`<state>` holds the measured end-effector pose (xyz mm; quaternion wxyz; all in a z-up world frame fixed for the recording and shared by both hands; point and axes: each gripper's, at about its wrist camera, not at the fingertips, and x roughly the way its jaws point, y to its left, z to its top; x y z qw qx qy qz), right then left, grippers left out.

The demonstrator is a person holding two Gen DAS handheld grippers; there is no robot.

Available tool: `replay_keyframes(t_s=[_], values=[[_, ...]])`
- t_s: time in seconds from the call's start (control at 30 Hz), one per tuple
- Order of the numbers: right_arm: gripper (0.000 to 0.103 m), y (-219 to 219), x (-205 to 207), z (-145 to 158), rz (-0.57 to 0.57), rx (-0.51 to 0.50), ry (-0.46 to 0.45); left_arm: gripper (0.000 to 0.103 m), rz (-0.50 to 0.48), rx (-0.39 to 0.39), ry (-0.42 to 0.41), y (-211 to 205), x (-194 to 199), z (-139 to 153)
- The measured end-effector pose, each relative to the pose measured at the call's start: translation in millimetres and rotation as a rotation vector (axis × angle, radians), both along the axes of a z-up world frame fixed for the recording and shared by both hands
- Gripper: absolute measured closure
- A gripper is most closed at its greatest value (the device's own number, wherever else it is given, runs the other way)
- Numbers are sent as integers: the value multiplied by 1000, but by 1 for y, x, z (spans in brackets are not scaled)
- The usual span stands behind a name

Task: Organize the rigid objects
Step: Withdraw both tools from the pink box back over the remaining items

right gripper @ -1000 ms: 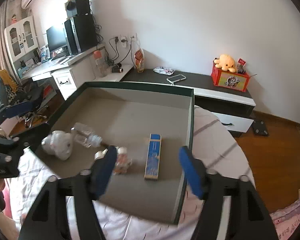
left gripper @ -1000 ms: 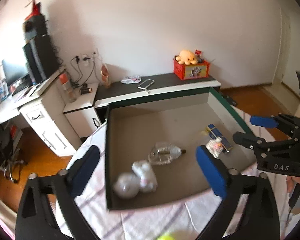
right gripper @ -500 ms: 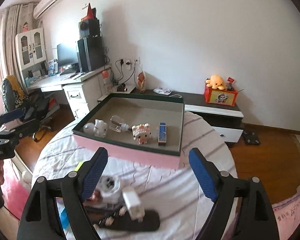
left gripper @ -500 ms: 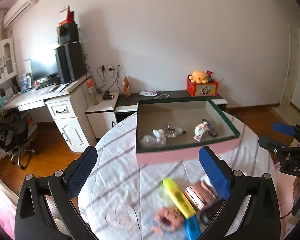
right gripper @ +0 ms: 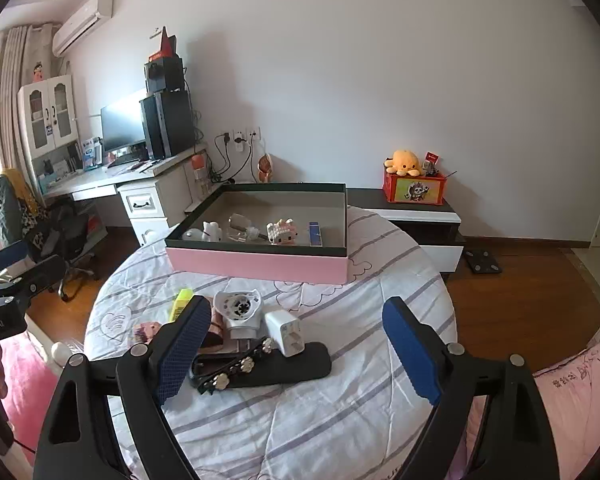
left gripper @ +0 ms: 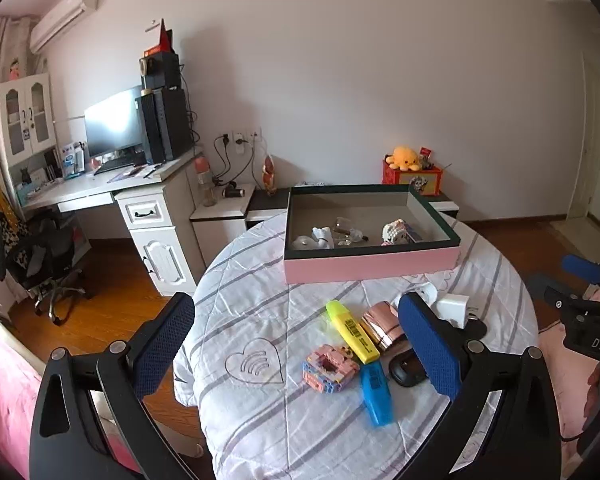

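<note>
Hidden: black phone point(left gripper: 408, 370) partly behind left gripper point(left gripper: 300, 346)
Table point(right gripper: 340, 400): round, striped quilt
Jaws: both spread, right gripper point(right gripper: 296, 354) too

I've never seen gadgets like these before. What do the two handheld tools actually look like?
Both match: the left tool and right tool are matte black plastic frames with triangular cut-outs and silver screws. Each has two fingers faced with textured blue pads. White lettering marks their sides: "DAS" on the right one, "Robot.AI" on the left.
</note>
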<state>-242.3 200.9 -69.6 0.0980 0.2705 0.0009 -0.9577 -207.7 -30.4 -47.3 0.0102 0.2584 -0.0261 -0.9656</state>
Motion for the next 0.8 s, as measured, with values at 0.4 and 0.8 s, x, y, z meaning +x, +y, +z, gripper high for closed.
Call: replay_keyframes(t_s=[0.4,0.8], values=[[0,-4,21,-1,17,16,0,0,-20,-36,-24,8,10,-9],[0,5,-3,-43,19,-6,-126,0,-16,-53,-185,1,-21,-63]])
